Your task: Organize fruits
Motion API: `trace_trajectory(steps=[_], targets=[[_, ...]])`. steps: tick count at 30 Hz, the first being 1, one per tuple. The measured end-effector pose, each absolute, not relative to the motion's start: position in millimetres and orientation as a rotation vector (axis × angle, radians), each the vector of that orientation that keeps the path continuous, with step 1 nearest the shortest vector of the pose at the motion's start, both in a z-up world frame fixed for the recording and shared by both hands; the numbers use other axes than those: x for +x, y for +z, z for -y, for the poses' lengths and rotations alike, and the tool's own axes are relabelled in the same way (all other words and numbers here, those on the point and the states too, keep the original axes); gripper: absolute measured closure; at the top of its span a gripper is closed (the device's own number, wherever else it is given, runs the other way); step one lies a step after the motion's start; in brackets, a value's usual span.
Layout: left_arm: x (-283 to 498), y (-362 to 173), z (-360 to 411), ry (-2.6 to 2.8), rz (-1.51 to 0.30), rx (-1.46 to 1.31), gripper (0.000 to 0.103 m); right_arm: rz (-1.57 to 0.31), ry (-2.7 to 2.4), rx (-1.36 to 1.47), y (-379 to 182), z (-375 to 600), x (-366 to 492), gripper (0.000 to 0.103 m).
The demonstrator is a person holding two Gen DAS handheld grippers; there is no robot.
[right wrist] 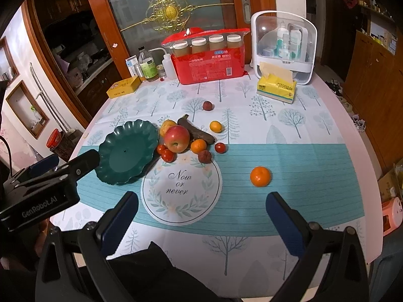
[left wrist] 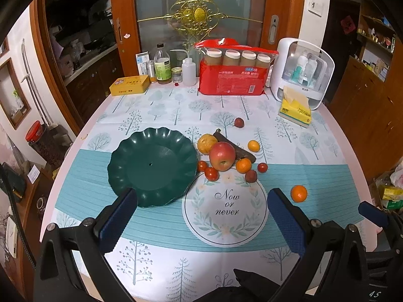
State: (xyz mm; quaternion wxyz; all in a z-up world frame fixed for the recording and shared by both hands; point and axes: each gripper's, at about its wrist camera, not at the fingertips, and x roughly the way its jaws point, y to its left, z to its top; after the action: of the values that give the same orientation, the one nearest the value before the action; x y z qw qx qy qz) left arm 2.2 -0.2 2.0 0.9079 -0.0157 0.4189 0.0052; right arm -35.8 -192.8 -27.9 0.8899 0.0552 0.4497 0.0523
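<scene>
I see my right tool (right wrist: 201, 216) spread wide over the worktop (right wrist: 327, 136), a lone orange (right wrist: 260, 176) just ahead, untouched. My left tool (left wrist: 201, 211), also apart, hangs near the green plate (left wrist: 151, 166) beside the fruit pile (left wrist: 223, 156).

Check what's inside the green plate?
Nothing: the plate holds no fruit, only a small centre hole. Left gripper finger covers a bit of the near rim.

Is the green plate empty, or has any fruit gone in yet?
Empty. The green plate shows only its bare dark surface in both views; the apple and the other fruit lie on the tablecloth beside it.
</scene>
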Motion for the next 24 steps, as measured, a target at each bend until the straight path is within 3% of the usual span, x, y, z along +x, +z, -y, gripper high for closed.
trace_trajectory(steps=[24], targets=[[26.1, 8.0, 8.1, -0.007, -0.856, -0.003, 0.001, -0.867, 0.106, 0.106, -18.5, 210.4, -23.5, 0.001]])
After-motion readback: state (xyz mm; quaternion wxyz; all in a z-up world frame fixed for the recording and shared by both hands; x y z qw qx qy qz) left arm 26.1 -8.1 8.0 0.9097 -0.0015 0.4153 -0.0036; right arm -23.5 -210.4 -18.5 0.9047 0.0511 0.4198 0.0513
